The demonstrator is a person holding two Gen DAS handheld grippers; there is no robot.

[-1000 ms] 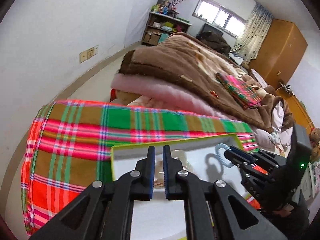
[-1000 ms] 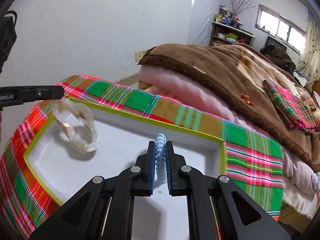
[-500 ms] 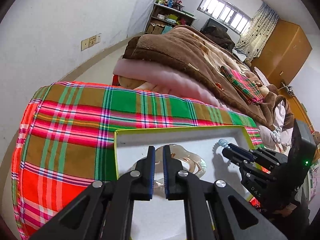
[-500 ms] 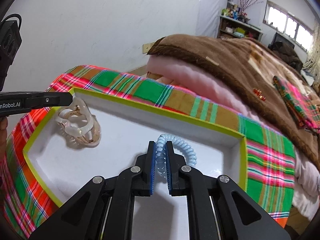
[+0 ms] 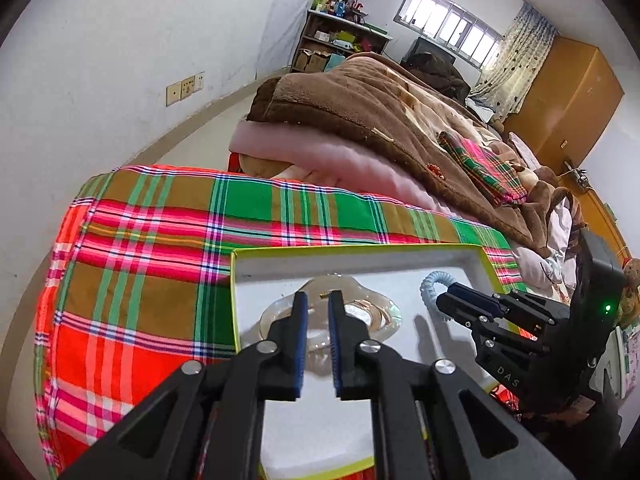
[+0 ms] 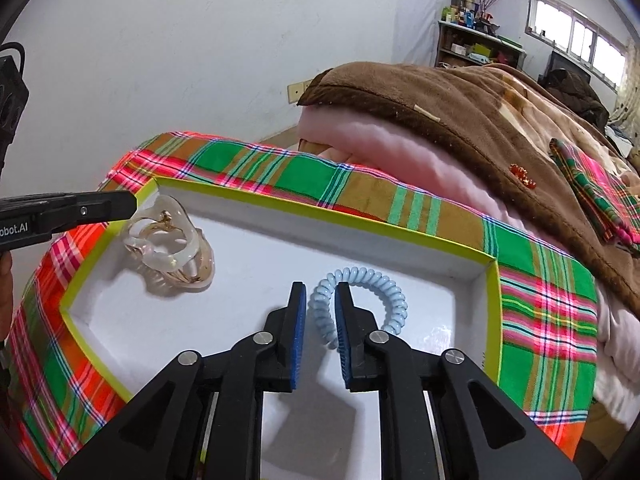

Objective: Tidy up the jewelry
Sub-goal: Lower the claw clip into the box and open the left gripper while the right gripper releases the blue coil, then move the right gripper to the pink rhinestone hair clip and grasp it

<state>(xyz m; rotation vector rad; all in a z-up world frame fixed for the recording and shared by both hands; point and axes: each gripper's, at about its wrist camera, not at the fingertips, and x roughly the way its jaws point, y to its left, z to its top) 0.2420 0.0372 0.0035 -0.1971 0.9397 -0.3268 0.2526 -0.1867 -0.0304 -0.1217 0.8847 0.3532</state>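
A white tray with a yellow-green rim [image 5: 360, 249] [image 6: 320, 212] lies on a plaid cloth. A clear hair claw clip [image 5: 360, 314] [image 6: 168, 240] rests in its left part. My left gripper [image 5: 318, 300] [image 6: 134, 203] is at the clip's upper edge, its jaws opening with a narrow gap between them. A light blue spiral hair tie [image 5: 432, 284] [image 6: 384, 280] lies flat on the tray floor at the right. My right gripper [image 6: 321, 292] [image 5: 450, 300] straddles the tie's near loop, its jaws opening and the pads no longer squeezing the coil.
The plaid cloth [image 5: 160, 240] [image 6: 540, 280] drops off at the left and near edges. Behind it lies a bed with a brown blanket [image 5: 360, 112] [image 6: 480, 120] over pink quilting. A white wall [image 6: 160, 60] stands close on the left. Shelves [image 5: 340, 40] and a wardrobe [image 5: 568, 92] are far off.
Both grippers came down into the tray. The clip went from hanging above the tray to resting on it, the hair tie now lies flat, and both pairs of jaws have parted slightly.
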